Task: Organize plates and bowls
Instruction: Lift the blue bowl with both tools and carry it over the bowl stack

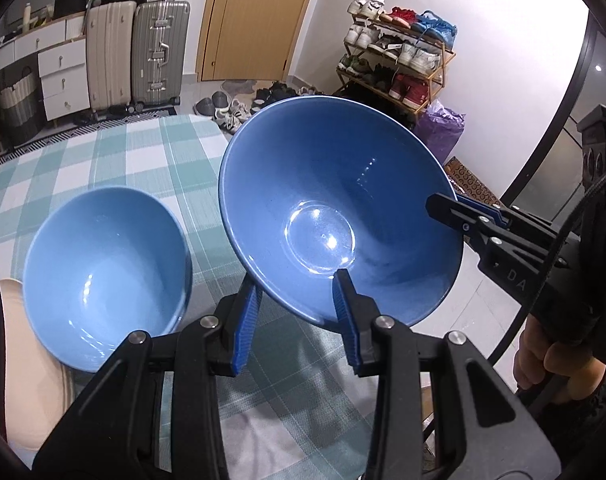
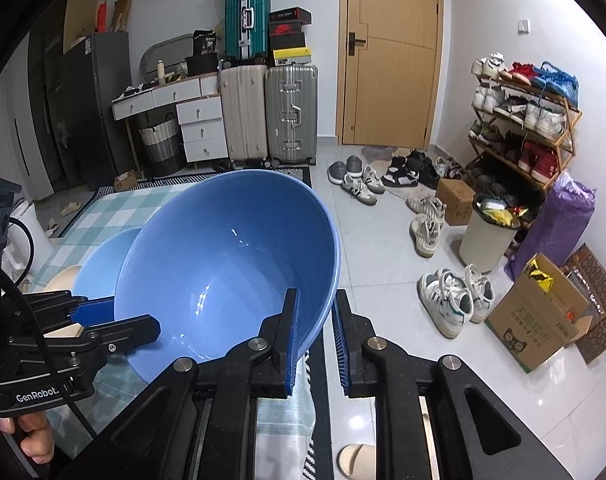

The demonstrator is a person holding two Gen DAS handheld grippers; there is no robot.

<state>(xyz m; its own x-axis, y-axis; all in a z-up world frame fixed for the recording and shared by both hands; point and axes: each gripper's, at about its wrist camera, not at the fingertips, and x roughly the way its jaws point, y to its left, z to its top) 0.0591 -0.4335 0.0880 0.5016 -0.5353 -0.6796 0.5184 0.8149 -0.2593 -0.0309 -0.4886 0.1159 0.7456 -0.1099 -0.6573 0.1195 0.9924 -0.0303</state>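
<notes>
A large blue bowl (image 1: 335,208) is held tilted above the checked tablecloth (image 1: 115,152). My left gripper (image 1: 297,300) has its jaws on either side of the bowl's near rim. My right gripper (image 2: 315,320) grips the bowl's right rim (image 2: 231,264), one finger inside and one outside; it also shows in the left wrist view (image 1: 455,216). A second, lighter blue bowl (image 1: 103,272) sits on the table to the left, on a beige plate (image 1: 19,360). It shows behind the held bowl in the right wrist view (image 2: 99,264).
The table edge lies just right of the held bowl. Beyond are suitcases (image 2: 271,112), a white drawer unit (image 2: 201,128), a wooden door (image 2: 391,52), a shoe rack (image 2: 523,120), loose shoes (image 2: 451,300), a bin (image 2: 487,236) and a cardboard box (image 2: 539,320).
</notes>
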